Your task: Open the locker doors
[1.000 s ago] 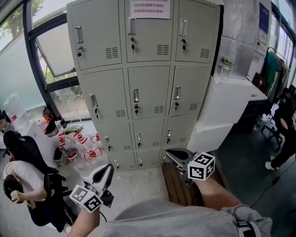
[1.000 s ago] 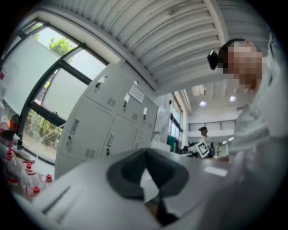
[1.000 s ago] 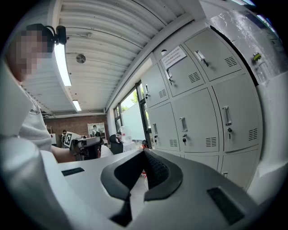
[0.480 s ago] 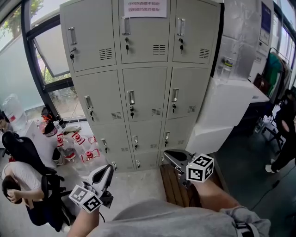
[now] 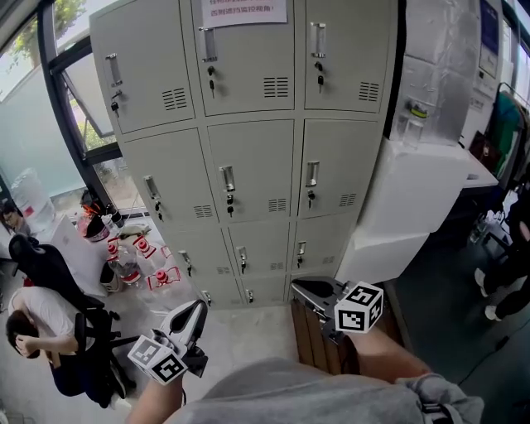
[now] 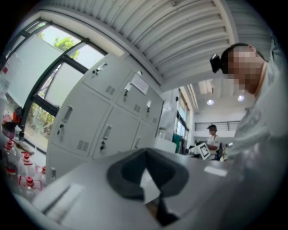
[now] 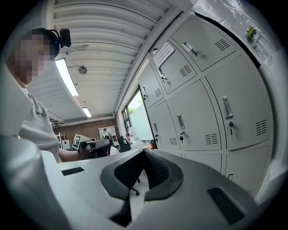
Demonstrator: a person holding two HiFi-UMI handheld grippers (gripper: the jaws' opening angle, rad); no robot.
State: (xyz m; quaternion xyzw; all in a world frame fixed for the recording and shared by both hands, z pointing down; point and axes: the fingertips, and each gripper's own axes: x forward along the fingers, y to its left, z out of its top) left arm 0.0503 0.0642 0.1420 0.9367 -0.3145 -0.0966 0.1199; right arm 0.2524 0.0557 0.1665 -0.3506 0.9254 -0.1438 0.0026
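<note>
Low in the head view, the left gripper and the right gripper are both clenched shut, with nothing between their jaws, and they touch nothing. Beneath the right gripper lies a slatted wooden bench. At lower left a person sits in a black chair, near red-capped bottles on the floor. Beyond stands the grey locker, well apart from both grippers. It has three columns of doors, every one closed, with keys in the locks and a paper notice on the top middle door. A white box stands just to its right.
</note>
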